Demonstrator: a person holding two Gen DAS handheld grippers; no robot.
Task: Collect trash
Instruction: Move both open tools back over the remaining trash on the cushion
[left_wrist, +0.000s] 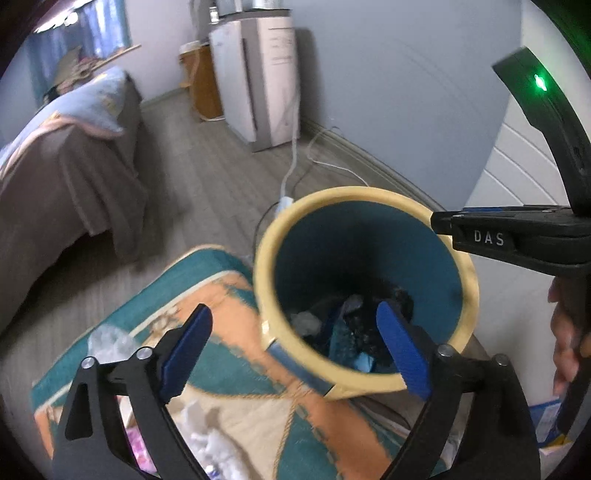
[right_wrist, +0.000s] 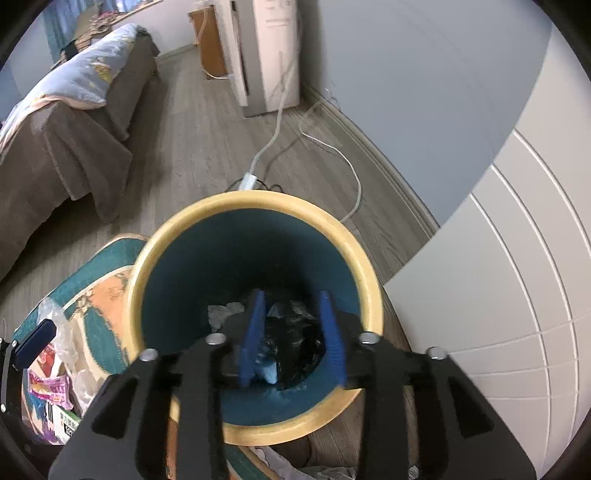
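The right gripper hangs over the mouth of the trash bin, its blue pads partly open with only a narrow gap. Nothing sits between them, so I judge it has just let litter fall in or is only aiming. It points steeply down into the bin.

The left gripper is spread wide and holds nothing. It hovers at the bin's 7 o'clock edge, one pad over the rim and one over the rug, probably ready for the next piece.

Inside the bin lie a black bag and pale scraps. More wrappers wait on the rug at 8 o'clock of the bin. Farther off, at 12 o'clock, cables run across the floor towards a white appliance; a covered bed stands at 10 o'clock.
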